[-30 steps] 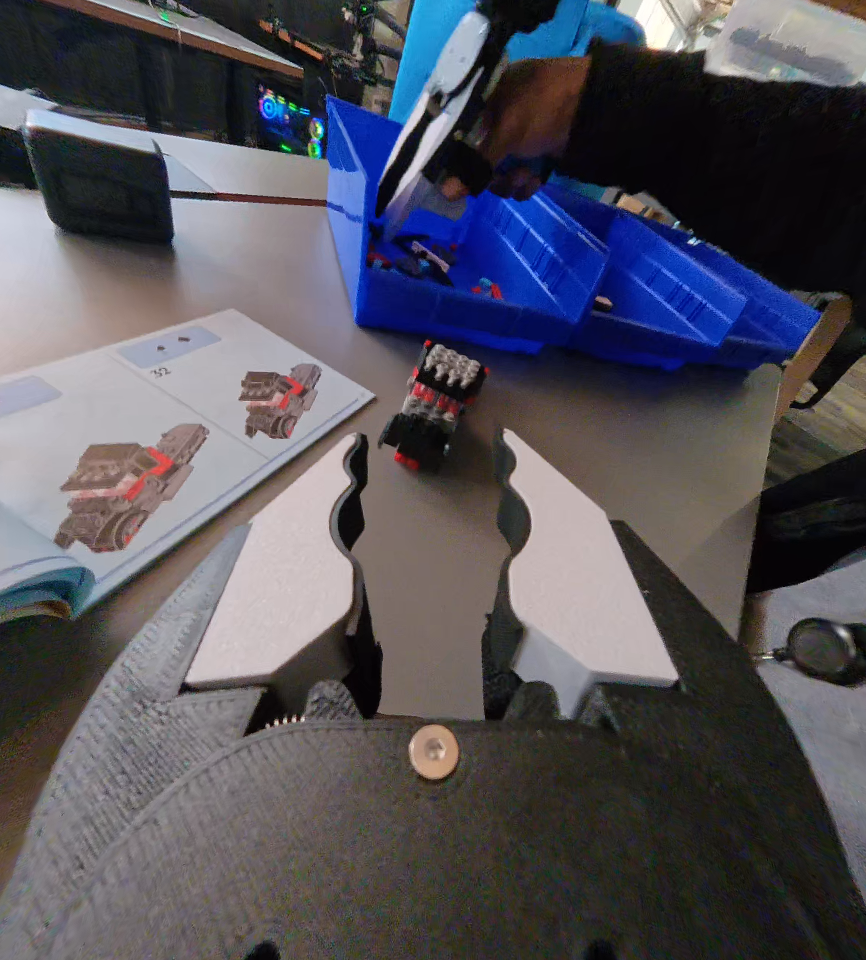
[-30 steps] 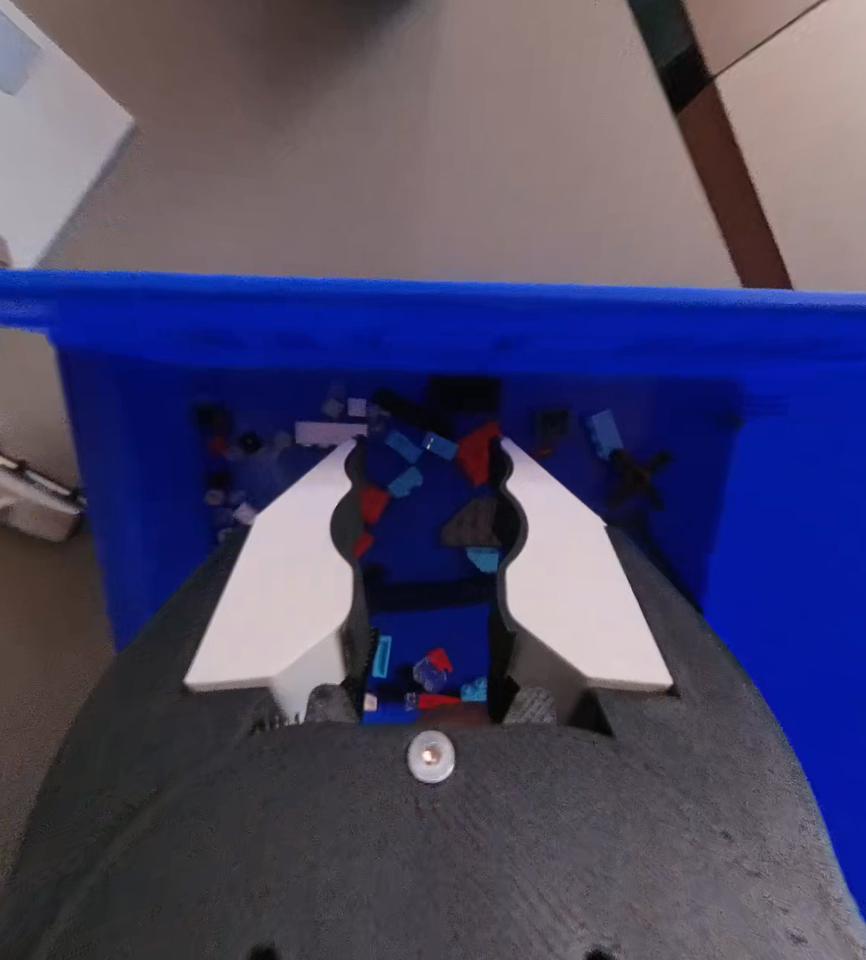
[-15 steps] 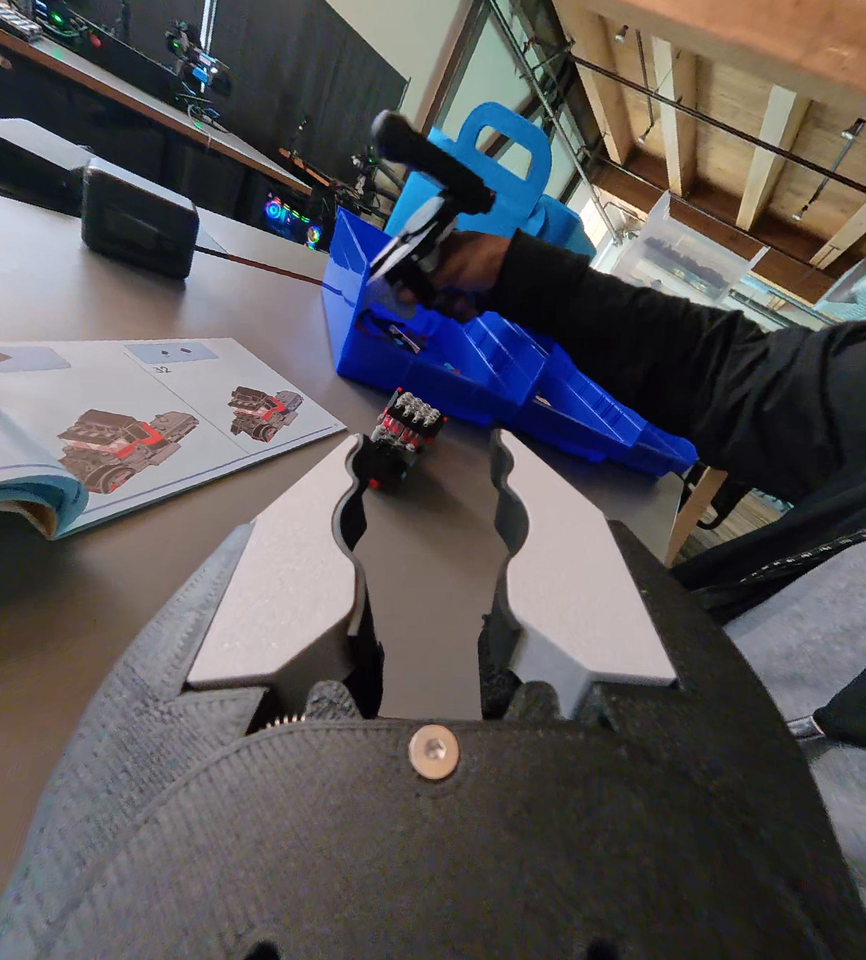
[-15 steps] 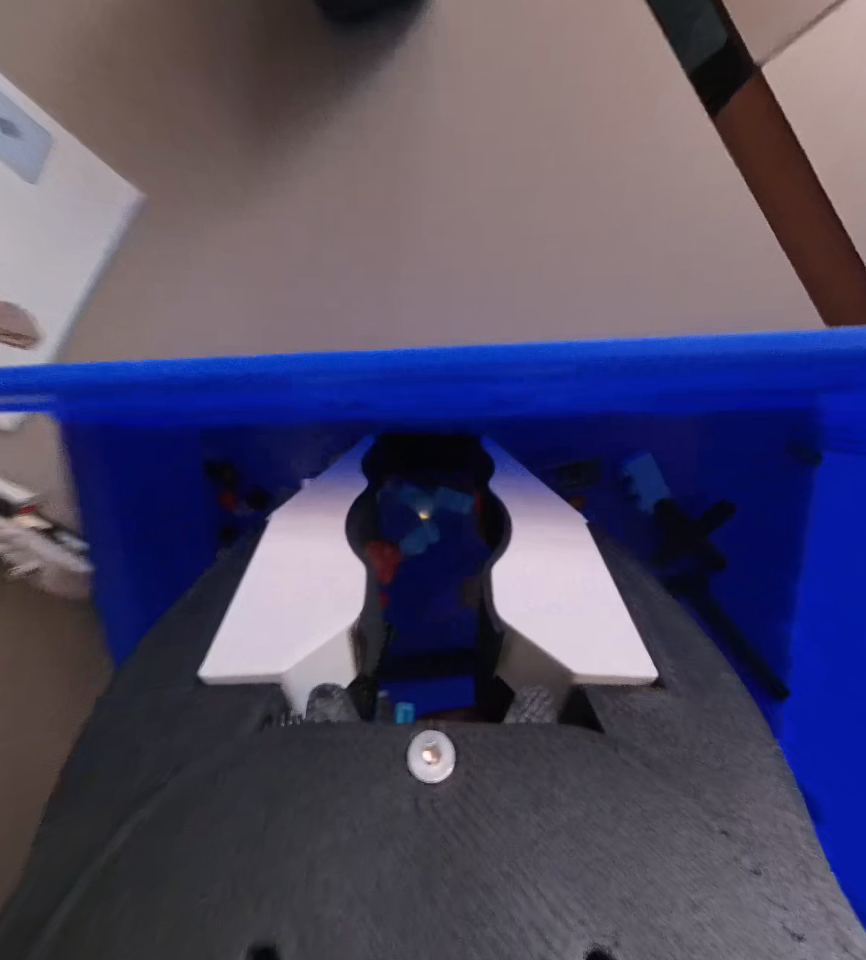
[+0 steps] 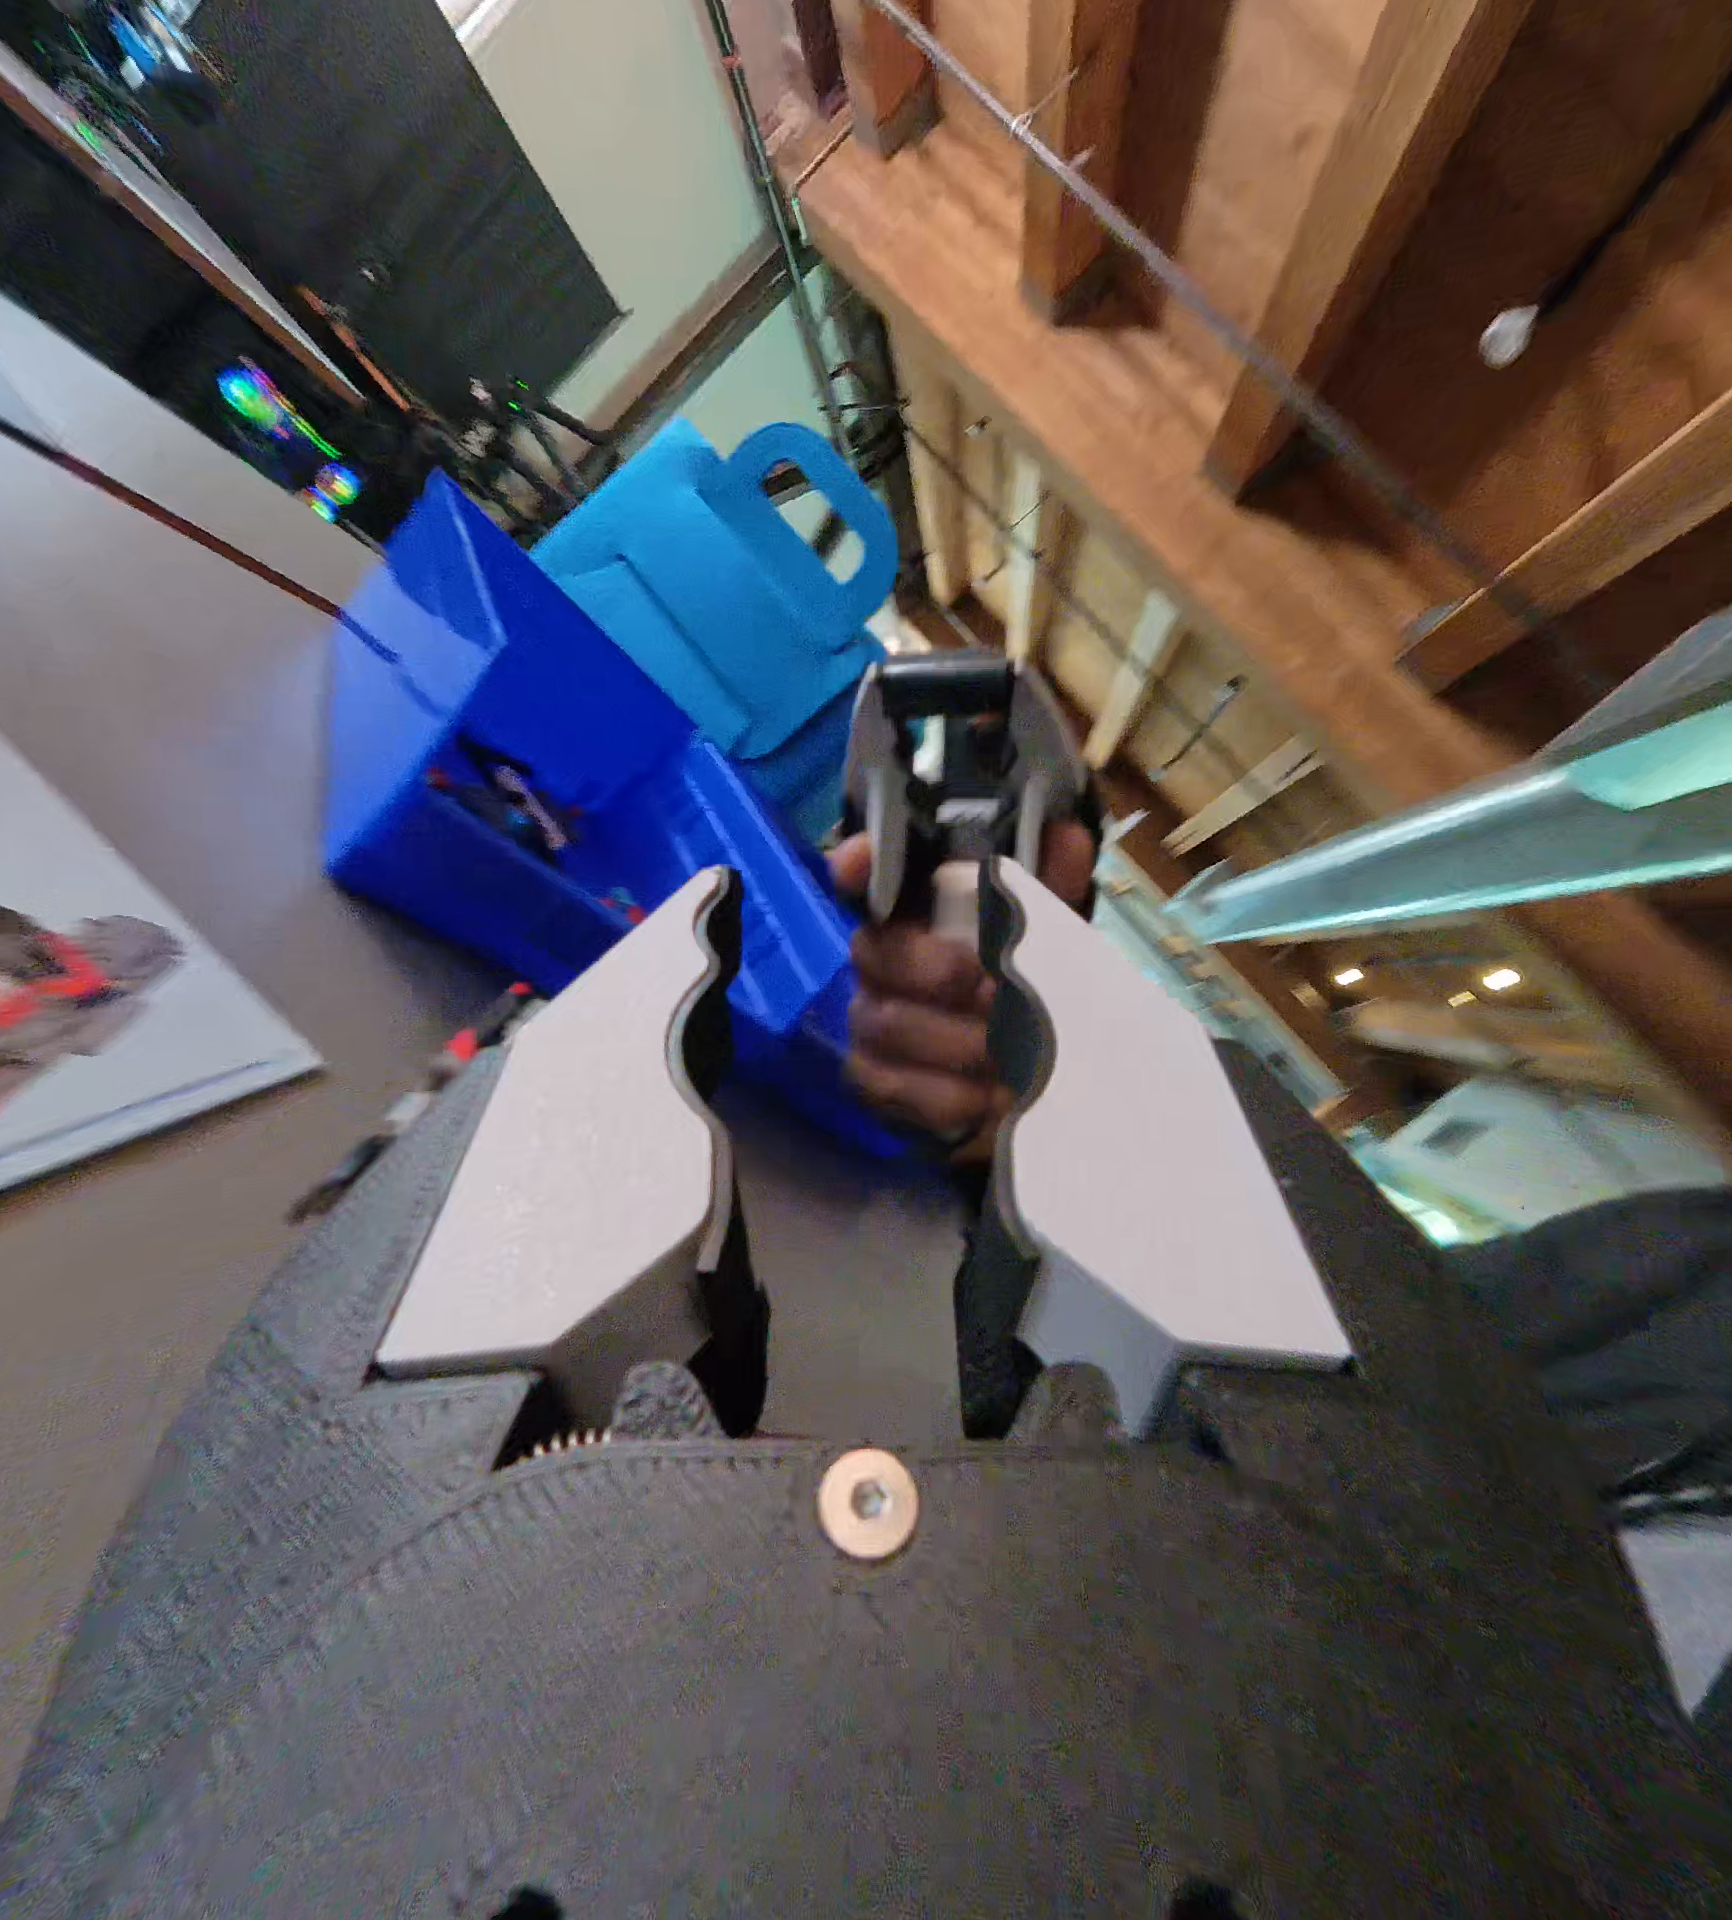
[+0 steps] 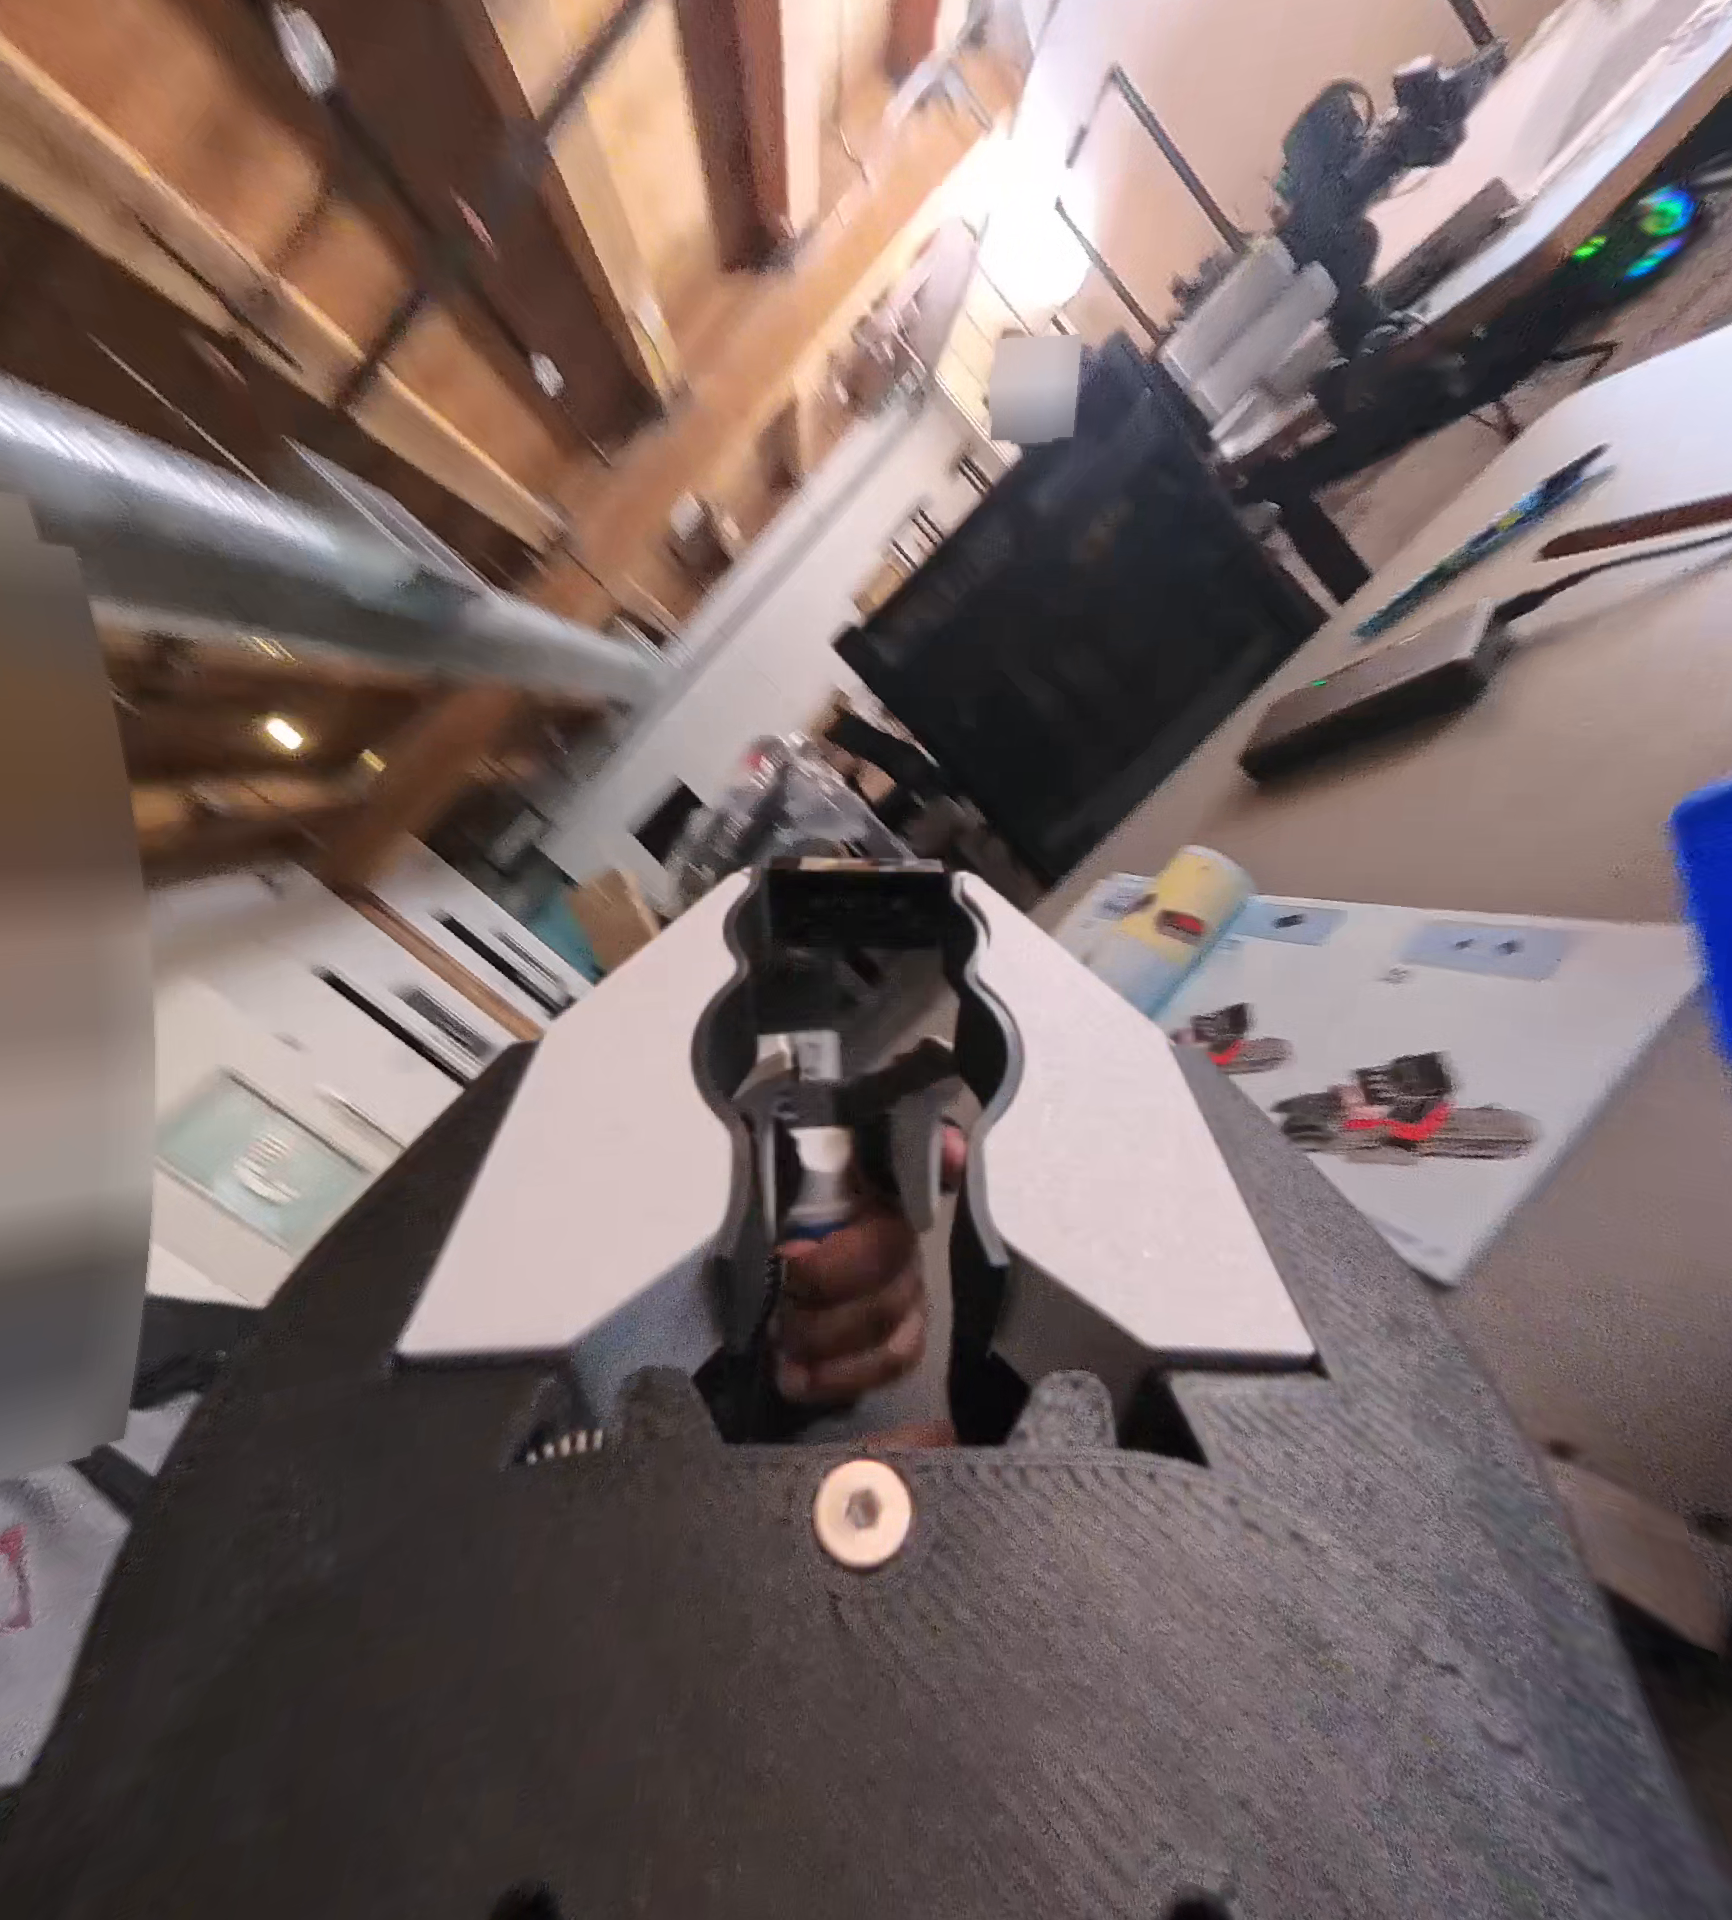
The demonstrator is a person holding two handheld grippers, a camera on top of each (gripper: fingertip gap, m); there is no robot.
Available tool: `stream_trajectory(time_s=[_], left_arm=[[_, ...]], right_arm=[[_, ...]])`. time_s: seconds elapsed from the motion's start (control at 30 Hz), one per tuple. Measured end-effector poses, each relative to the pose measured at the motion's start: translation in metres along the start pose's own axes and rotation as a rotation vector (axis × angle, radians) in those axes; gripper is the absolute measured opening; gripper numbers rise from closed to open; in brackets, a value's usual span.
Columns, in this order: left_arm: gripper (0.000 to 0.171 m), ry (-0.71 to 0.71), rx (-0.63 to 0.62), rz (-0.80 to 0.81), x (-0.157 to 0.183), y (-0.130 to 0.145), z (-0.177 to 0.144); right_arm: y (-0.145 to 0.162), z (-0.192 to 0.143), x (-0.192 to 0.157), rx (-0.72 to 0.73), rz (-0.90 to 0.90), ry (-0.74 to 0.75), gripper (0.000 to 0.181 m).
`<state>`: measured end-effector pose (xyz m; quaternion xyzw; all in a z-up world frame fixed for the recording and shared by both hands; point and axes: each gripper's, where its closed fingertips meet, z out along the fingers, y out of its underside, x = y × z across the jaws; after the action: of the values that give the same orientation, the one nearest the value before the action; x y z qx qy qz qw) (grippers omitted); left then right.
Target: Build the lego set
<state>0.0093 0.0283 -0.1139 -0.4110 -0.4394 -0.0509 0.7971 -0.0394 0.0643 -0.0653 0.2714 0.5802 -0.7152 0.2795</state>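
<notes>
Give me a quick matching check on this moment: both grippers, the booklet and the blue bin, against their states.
Things:
1. left gripper
2. right gripper
3. instruction booklet
4. blue parts bin

States:
A. lies open on the table
B. closed on a black piece
C. has loose bricks in a compartment
D. jaws apart, gripping nothing

Pairs: 1-D, 2-B, 3-A, 4-C
</notes>
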Motion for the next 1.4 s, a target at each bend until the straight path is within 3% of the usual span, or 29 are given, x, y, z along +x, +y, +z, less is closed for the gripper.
stream_trajectory(time_s=[0.13,0.3,0.47,0.67,0.93,1.4], left_arm=[[0.044,0.087,0.051,-0.260,0.001,0.008,0.009],[0.039,0.184,0.118,-0.552,-0.003,0.012,0.002],[0.036,0.294,0.115,-0.653,0.013,0.017,0.004],[0.029,0.396,0.156,-0.691,0.029,0.009,0.001],[0.011,0.423,0.211,-0.717,0.025,0.010,-0.002],[0.007,0.294,0.169,-0.524,0.008,0.007,-0.007]], right_arm=[[0.026,0.002,0.009,0.109,0.124,-0.064,0.033],[0.046,0.012,-0.001,0.142,0.091,-0.120,0.034],[0.060,0.025,-0.012,0.124,0.043,-0.162,0.034],[0.076,0.033,-0.016,0.091,0.007,-0.192,0.034],[0.086,0.031,-0.010,0.074,-0.018,-0.202,0.034],[0.086,0.019,0.000,-0.027,-0.110,-0.160,0.035]])
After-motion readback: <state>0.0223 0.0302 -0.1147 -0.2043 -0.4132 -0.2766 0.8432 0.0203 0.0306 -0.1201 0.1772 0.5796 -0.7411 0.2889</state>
